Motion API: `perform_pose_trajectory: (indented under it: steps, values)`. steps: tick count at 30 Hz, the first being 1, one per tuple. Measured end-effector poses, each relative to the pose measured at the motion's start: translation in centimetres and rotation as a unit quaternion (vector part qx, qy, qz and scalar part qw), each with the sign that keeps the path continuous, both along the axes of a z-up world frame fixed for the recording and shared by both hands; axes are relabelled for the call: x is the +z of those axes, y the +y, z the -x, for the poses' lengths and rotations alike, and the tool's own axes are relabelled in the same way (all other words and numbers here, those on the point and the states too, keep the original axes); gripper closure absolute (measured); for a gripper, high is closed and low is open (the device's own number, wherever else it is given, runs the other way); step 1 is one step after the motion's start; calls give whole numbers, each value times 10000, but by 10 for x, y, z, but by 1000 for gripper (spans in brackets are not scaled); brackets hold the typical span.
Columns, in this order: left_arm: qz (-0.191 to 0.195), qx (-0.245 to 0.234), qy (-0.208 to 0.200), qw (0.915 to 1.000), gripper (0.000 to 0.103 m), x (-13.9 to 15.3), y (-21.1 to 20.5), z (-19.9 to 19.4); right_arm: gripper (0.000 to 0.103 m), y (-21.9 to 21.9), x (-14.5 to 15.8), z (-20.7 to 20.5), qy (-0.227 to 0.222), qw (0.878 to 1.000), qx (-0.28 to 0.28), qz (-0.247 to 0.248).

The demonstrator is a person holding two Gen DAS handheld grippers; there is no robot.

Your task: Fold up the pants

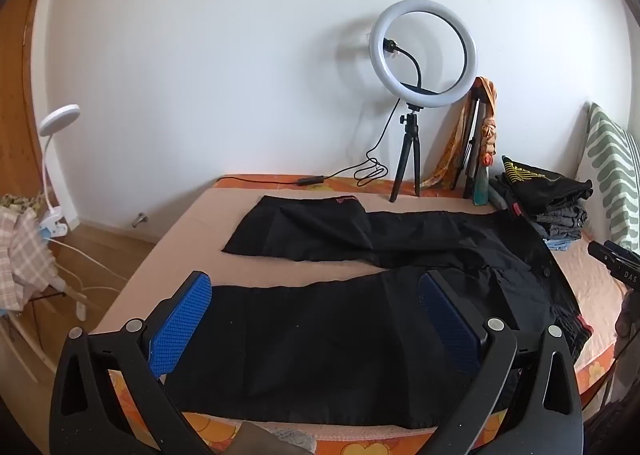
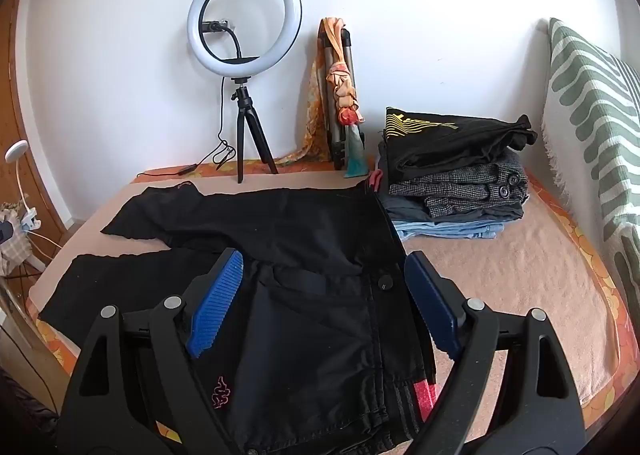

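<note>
Black pants (image 1: 340,319) lie spread flat on the bed, legs pointing left, waist to the right. In the left wrist view my left gripper (image 1: 316,291) is open, its blue pads (image 1: 180,323) hovering over the near leg. In the right wrist view the pants (image 2: 304,247) show a pink logo and red waist trim. My right gripper (image 2: 320,275) is open above the waist and hip area. The right gripper's tip also shows at the right edge of the left wrist view (image 1: 616,261). Neither gripper holds cloth.
A ring light on a tripod (image 2: 244,35) stands at the bed's far edge by the wall, next to a folded tripod with a scarf (image 2: 340,95). A stack of folded clothes (image 2: 456,171) sits right of the pants. A striped pillow (image 2: 592,115) leans far right.
</note>
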State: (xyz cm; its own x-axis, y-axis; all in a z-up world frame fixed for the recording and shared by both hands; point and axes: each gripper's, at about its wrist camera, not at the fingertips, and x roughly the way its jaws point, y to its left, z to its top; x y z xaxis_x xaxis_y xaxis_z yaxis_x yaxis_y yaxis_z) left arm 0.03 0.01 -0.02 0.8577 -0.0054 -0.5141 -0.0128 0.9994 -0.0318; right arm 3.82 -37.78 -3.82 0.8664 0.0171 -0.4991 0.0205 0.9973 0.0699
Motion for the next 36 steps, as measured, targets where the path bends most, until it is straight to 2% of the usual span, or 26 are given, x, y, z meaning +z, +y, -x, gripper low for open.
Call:
perform_pose_trajectory:
  steps: [1,9,10,36]
  values:
    - [4,-11,4,10000,0,0,0,0,17,1,0,0,-51,9999,-21,141]
    - [-112,43,-28,9999,0,2,5,-5,17,2,-1,-1,-70,9998,1,167]
    - [-105,45,-25,9999,0,1,3,-6,17,-4,-1,0,-46,10000,2,38]
    - [-144,-51,-160,9998,0,6,-3,-1,17,-2,4,2,-104,9999,-56,11]
